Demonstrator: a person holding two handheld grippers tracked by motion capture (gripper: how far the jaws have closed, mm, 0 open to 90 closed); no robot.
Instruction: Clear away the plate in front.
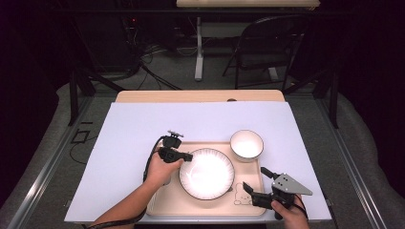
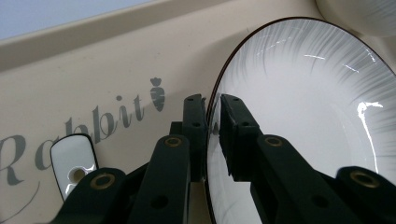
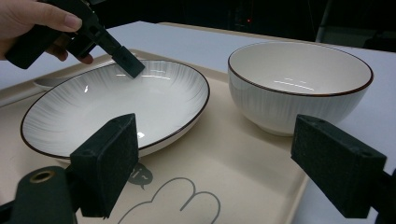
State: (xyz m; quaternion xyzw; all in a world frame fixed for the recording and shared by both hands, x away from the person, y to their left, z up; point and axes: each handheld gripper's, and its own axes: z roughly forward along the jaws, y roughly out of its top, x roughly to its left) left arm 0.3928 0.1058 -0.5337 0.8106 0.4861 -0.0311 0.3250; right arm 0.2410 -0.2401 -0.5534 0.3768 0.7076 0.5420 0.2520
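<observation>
Plate (image 1: 206, 173) sitting on the beige tray (image 1: 200, 205), rim caught between the narrow jaws of the left gripper (image 2: 212, 107), one pad inside the rim, one outside, though can't tell if really pinching or just loosely around it. Bowl (image 1: 246, 144) just past the plate's far edge. Right gripper (image 1: 253, 183) over the tray's near right corner, jaws spread wide, holding nothing, plate and bowl both ahead of it. Small white spoon (image 2: 72, 161) left of the left gripper's jaws.

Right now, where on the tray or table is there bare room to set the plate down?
Bare mat left of and beyond the tray; a tray strip near the printed figure. Crowded: plate beside bowl.
</observation>
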